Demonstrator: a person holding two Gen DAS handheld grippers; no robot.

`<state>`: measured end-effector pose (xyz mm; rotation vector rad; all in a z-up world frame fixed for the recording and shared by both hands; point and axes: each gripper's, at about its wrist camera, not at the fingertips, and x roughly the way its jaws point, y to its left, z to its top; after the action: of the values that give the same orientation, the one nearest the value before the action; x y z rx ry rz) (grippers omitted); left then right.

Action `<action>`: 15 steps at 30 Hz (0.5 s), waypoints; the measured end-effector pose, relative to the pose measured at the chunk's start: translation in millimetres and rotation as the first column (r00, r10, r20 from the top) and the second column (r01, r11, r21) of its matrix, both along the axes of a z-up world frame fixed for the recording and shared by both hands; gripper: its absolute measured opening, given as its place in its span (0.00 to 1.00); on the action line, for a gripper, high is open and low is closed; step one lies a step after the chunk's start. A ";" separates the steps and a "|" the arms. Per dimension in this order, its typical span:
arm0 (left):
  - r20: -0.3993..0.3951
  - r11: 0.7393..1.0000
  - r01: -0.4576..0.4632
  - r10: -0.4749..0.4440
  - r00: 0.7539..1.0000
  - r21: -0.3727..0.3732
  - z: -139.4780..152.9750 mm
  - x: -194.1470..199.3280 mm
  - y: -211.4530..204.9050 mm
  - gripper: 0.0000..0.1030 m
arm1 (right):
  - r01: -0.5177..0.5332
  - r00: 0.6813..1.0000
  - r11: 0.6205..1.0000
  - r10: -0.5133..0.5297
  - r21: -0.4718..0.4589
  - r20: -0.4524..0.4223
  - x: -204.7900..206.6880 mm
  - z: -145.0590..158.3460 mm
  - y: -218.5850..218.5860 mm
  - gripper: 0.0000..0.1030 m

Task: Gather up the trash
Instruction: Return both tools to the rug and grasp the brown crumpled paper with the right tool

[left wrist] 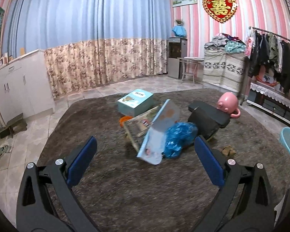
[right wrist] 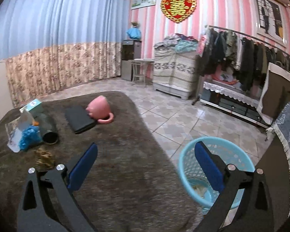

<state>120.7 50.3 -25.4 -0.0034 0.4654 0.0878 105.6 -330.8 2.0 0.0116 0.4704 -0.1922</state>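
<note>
Carpet: a shaggy grey-brown carpet [left wrist: 125, 183] covers the middle of the tiled floor and carries the whole clutter.
Bin: a pale blue perforated plastic basket [right wrist: 185, 166] stands on the tiles just off the carpet's edge, behind the right claw's right finger; pale scraps lie at its bottom.
Left claw: the left claw [left wrist: 145, 160] hangs wide apart above the carpet, holding nothing, pointed toward the pile.
Right claw: the right claw [right wrist: 146, 166] is also spread wide and holds nothing, straddling the carpet edge and the basket.
Box: a light teal cardboard box [left wrist: 135, 101] sits at the far side of the pile.
Case: a flat black rectangular case [right wrist: 79, 118] lies beside the mug, touching it.
Cylinder: a dark cylinder [right wrist: 48, 129] lies on its side, open end toward the camera, next to the blue wad.
Booklet: a pale blue picture booklet [left wrist: 158, 133] leans tilted against the pile.
Mug: a pink pig-faced mug [left wrist: 228, 104] lies tipped over, handle on the carpet.
Blue trash: a crumpled blue plastic wrapper [left wrist: 177, 139] rests against the booklet.
Brown trash: a small crumpled brownish scrap [right wrist: 43, 157] lies alone on the carpet, near the right claw's left finger.
</note>
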 end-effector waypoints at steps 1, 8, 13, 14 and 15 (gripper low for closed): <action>-0.001 1.000 -0.007 0.007 1.000 -0.001 -2.4 -1.7 4.6 0.95 | -0.016 1.000 1.000 0.016 0.019 0.001 0.2 0.0 5.9 0.95; -0.005 0.998 -0.041 0.041 0.999 0.036 -15.1 -6.3 24.6 0.95 | -0.077 0.995 0.993 0.082 0.095 -0.051 12.8 -37.3 41.9 0.96; -0.037 0.998 -0.067 0.067 0.997 0.017 -29.8 -4.0 44.3 0.95 | -0.144 0.982 0.985 0.154 0.098 -0.106 35.0 -66.7 80.7 0.96; -0.049 0.997 -0.076 0.076 0.996 0.006 -34.2 -1.8 49.6 0.95 | -0.154 0.980 0.984 0.164 0.095 -0.111 38.2 -70.3 87.3 0.96; -0.056 0.997 -0.081 0.081 0.995 0.000 -36.5 -0.1 52.2 0.95 | -0.167 0.977 0.981 0.178 0.095 -0.117 41.6 -73.5 93.2 0.96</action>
<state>120.6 102.4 -61.9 -0.0224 0.5213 0.1677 147.2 -237.5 -71.5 0.0414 0.6015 -0.0017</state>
